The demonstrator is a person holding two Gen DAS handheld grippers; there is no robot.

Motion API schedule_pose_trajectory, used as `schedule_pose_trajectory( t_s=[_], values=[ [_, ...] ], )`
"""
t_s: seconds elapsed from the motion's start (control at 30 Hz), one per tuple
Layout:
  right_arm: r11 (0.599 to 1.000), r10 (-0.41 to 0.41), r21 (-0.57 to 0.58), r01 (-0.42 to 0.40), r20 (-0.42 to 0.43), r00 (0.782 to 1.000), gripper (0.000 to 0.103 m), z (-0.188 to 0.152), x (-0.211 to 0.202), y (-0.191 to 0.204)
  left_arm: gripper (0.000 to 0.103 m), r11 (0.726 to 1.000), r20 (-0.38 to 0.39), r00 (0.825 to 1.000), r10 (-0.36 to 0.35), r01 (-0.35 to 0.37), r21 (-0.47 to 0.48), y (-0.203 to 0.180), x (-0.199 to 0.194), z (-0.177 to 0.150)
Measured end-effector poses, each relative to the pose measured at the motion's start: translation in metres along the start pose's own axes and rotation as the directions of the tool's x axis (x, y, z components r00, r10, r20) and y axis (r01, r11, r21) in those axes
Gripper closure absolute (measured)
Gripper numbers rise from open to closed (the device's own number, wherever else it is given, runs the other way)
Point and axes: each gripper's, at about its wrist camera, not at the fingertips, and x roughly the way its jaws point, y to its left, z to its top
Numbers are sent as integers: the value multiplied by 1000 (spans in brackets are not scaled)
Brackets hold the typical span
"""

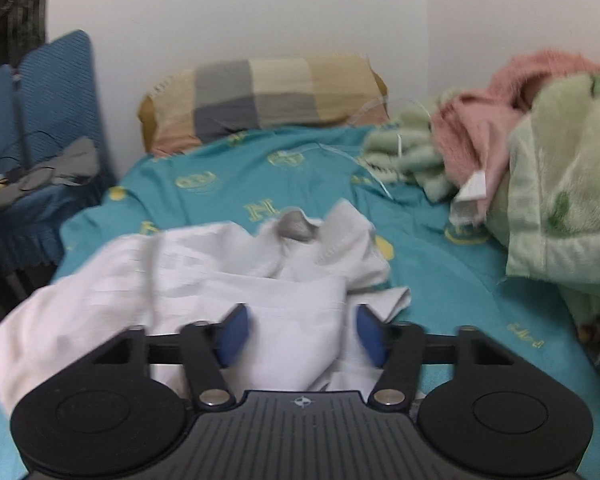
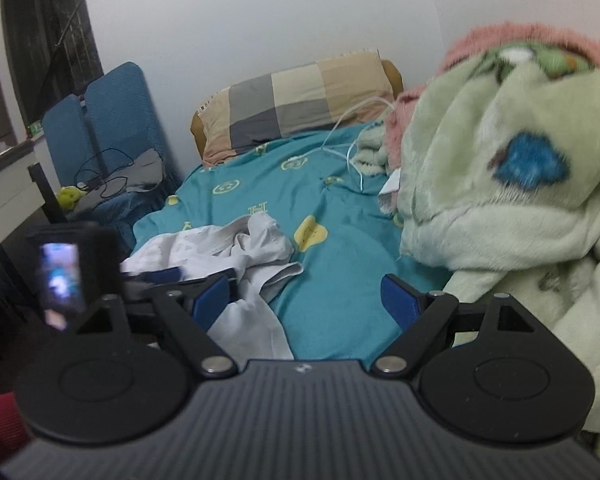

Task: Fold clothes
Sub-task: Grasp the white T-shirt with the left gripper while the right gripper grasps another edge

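**White garment crumpled on the teal bed, both grippers spread above it**

The white garment (image 1: 204,276) lies bunched in the lower centre of the left wrist view, on the teal bedsheet (image 1: 440,264), with a grey patch showing at its collar. In the right wrist view the same garment (image 2: 236,252) sits lower left of centre, rumpled, one flap trailing toward the bottom of the frame.

The left gripper (image 1: 302,334) has its blue pads wide apart, with a fold of white cloth lying in the gap between them; whether either pad touches the cloth I cannot tell, but nothing is pinched. The right gripper (image 2: 306,300) is spread wider still and holds nothing; its left pad sits over the garment's edge, its right pad over bare sheet.

At the top centre a checked pillow (image 1: 260,96) rests against the wall. A pale green fleece blanket (image 2: 508,184) and something pink and fluffy (image 1: 500,120) are heaped along the right. A blue chair (image 2: 112,128) stands at the upper left.
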Motion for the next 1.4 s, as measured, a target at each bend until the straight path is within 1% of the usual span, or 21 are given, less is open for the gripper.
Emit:
schedule_pose_trajectory(
  t_s=[0.03,0.07,0.13,0.2,0.27,0.33,0.47,0.6,0.63,0.67,0.77,0.87,0.93,0.97,1.03,1.1,1.17,1.23,1.3,1.33,1.4],
  values=[
    [1000,1,4,-1,-1,1000,18,-1,3,0,76,1000,-5,1000,-5,5,4,-1,5,-1],
    [1000,5,7,-5,3,1000,18,-1,5,0,89,1000,-3,1000,-9,9,2,-1,6,-2],
    [1000,20,12,-20,13,1000,18,-2,9,0,97,1000,19,1000,-17,17,-24,5,0,-3],
    [1000,24,19,-24,24,999,18,-2,9,0,99,997,40,998,-40,43,-61,17,-20,-3],
    [999,27,26,-28,36,999,18,-1,9,0,99,994,65,996,-59,65,-90,28,-50,0],
    [999,30,32,-32,48,998,18,0,9,0,100,990,96,992,-79,89,-109,39,-85,5],
    [999,33,6,-34,114,993,18,3,-4,3,100,982,168,980,-107,131,-139,62,-163,17],
    [996,89,-36,-84,166,982,19,4,-25,10,100,973,231,964,-135,174,-155,82,-249,19],
    [994,110,-45,-104,167,980,19,4,-30,12,100,971,235,962,-139,179,-161,87,-265,14],
    [991,132,-52,-125,161,978,19,3,-36,15,100,969,223,964,-141,181,-169,93,-275,5],
    [982,185,-69,-178,113,976,21,-4,-48,28,100,963,189,971,-149,186,-193,109,-305,-22],
    [967,235,-106,-230,35,971,23,-20,-53,47,99,958,154,975,-158,189,-217,125,-334,-48],
    [958,260,-122,-260,-20,965,26,-30,-53,60,99,951,122,979,-164,189,-244,136,-349,-65],
    [955,271,-112,-275,-53,961,26,-35,-49,65,99,945,97,982,-165,185,-271,142,-346,-71],
    [950,286,-93,-298,-117,951,28,-45,-40,74,99,933,71,984,-162,176,-313,151,-340,-79],
    [950,282,-86,-300,-179,943,30,-54,-28,83,99,921,45,986,-163,169,-350,159,-334,-87],
    [952,269,-79,-295,-242,932,32,-65,-12,91,98,914,21,984,-177,172,-366,160,-328,-93],
    [956,246,-83,-281,-293,924,34,-76,5,97,98,915,-8,982,-187,171,-366,158,-318,-99],
    [964,205,-95,-248,-325,923,37,-84,22,100,98,922,-46,981,-190,162,-351,154,-309,-106],
    [969,191,-81,-232,-342,920,38,-86,30,98,98,927,-67,980,-188,154,-343,151,-302,-108],
    [979,166,-49,-199,-376,912,49,-91,47,91,97,930,-102,977,-190,146,-337,148,-293,-112]
  ],
)
